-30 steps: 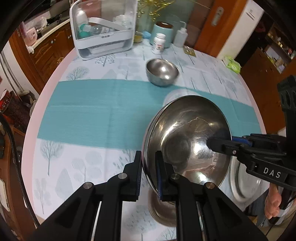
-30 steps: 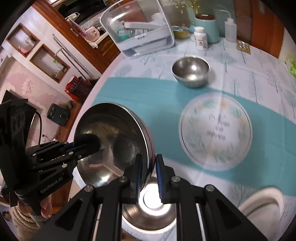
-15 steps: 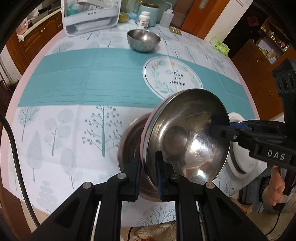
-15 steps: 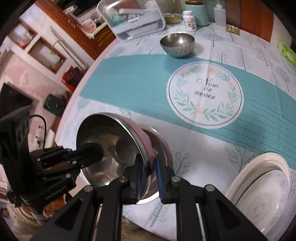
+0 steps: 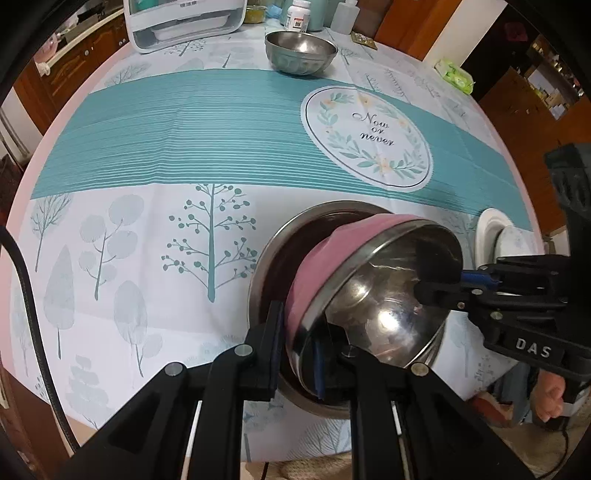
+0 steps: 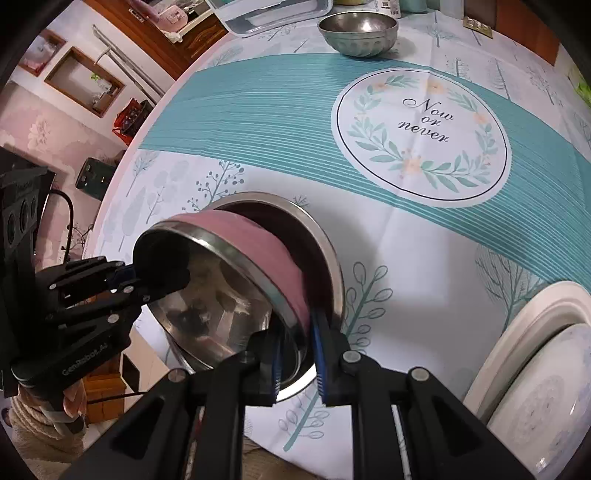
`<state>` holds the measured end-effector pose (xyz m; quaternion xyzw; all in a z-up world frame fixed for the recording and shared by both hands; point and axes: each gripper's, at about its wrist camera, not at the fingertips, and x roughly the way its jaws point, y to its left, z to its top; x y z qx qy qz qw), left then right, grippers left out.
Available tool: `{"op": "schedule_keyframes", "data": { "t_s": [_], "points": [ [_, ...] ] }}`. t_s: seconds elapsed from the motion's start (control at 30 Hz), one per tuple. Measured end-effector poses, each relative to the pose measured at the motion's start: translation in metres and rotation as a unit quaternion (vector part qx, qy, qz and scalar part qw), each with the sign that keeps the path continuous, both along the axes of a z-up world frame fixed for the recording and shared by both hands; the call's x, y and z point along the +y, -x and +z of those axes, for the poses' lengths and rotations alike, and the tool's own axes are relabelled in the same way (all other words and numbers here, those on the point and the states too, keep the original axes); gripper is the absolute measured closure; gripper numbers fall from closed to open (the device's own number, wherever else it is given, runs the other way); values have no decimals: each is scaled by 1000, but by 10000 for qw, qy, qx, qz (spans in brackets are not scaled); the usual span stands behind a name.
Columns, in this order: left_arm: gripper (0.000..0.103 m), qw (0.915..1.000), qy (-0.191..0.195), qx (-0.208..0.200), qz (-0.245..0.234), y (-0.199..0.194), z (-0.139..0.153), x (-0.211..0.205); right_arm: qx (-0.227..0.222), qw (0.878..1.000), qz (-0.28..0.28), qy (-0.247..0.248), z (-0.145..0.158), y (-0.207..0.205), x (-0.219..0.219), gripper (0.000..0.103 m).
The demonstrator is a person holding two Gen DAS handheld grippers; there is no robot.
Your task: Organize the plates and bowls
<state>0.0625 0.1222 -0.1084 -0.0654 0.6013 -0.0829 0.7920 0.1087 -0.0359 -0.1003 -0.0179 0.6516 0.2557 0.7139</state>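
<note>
**A:** Where are you holding the pink bowl [image 5: 373, 295] right now?

**B:** You are holding it tilted at the near edge of the table [image 5: 110, 206], with its bottom dipping into the larger steel bowl [image 5: 295, 236] that is sitting on the tablecloth. Its shiny inside is facing back toward you.

**A:** And what are your 2 grippers doing?

**B:** Your left gripper [image 5: 297, 354] is clamped on the pink bowl's rim, 1 finger lying against the pink outside and the blue-padded finger pressing inside. Your right gripper [image 6: 297, 358] is clamped on the opposite side of the same rim, the rim sitting between its blue pads. In each wrist view you are seeing the other gripper biting the rim from the far side.

**A:** What else is lying on the table?

**B:** A small steel bowl [image 5: 301, 51] is standing at the far edge, apart from everything you are holding. Behind it a white storage box [image 5: 184, 22], a pill bottle [image 5: 298, 14] and a squeeze bottle [image 5: 345, 16] are lining the far rim. Toward the right near edge, white plates [image 6: 535, 369] are sitting stacked, the smaller patterned 1 resting in the bigger 1. The printed "Now or never" wreath [image 6: 421, 133] is lying bare between the small bowl and the plates.
</note>
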Motion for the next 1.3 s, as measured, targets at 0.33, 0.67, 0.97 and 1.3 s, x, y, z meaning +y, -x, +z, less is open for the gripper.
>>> {"op": "schedule_keyframes", "data": {
  "t_s": [0.33, 0.67, 0.97, 1.3],
  "points": [
    [52, 9989, -102, -437, 103, 7, 13, 5, -735, 9970, 117, 210, 22, 5, -1, 79],
    [26, 9884, -91, -1431, 496, 30, 40, 11, -1430, 9893, -98, 274, 37, 14, -8, 73],
    [26, 9861, -154, -1479, 747, 32, 35, 13, -1410, 9895, -251, 208, 29, 11, -10, 73],
    [26, 9855, 71, -1321, 1060, 28, 24, 23, -1311, 9906, -401, -25, 25, 7, -15, 73]
  ]
}}
